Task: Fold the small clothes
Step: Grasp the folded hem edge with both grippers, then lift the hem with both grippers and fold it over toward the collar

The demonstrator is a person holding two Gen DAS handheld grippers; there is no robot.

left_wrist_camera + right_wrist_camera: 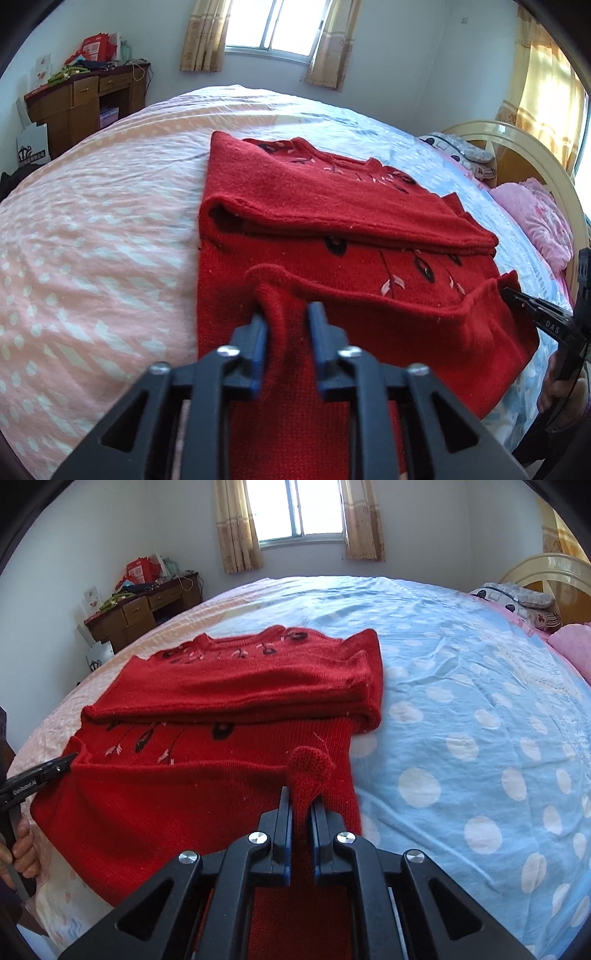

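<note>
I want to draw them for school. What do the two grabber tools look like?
Both are black plastic with triangle-shaped cutouts, silver screw heads and blue pads inside the fingers. The left tool has white lettering on its side, seen from the right wrist view. The right tool also has white letters on its finger, reading DAS.

A coarse-knit red wool sweater (207, 805) on a bed's (461, 686) crumpled matt cotton sheet; matt black plastic gripper (300, 801).

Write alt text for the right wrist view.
The right claw is shut on a pinch of a red sweater's near hem, on a bed with a blue dotted cover. At the left edge, the left claw grips the same hem.
</note>
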